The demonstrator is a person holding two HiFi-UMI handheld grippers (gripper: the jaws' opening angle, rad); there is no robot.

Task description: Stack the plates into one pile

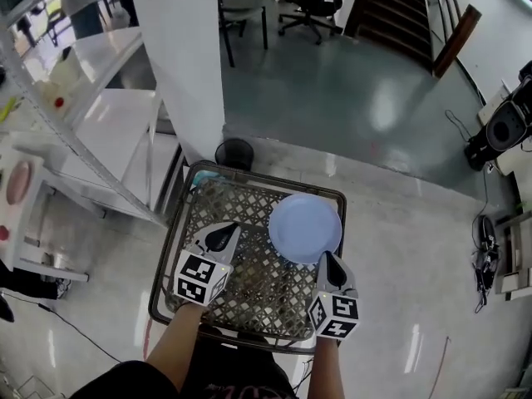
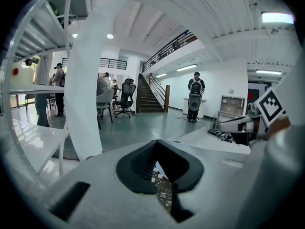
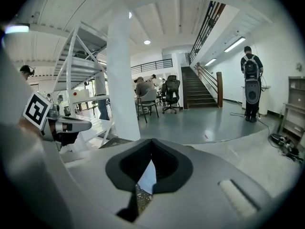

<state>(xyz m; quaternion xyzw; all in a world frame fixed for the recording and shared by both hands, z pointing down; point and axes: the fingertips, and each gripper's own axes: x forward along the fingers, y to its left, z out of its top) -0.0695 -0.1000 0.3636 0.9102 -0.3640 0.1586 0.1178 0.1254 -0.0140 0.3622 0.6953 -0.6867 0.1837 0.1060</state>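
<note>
A pale blue plate (image 1: 305,228) lies in the right half of a black wire-mesh cart top (image 1: 249,285); I cannot tell whether other plates lie under it. My left gripper (image 1: 220,238) hovers over the mesh just left of the plate, jaws shut and empty. Close to the plate's near edge, my right gripper (image 1: 331,266) is also shut and holds nothing. In the left gripper view the closed gripper (image 2: 157,149) shows only mesh (image 2: 164,190) below it. In the right gripper view a sliver of the plate (image 3: 147,175) appears under the shut gripper (image 3: 151,147).
A white pillar (image 1: 179,56) rises just behind the cart's far left corner, with a black round object (image 1: 234,152) at its foot. White shelving (image 1: 108,123) stands to the left. A speaker (image 1: 499,131) and cables (image 1: 484,248) lie on the floor at the right.
</note>
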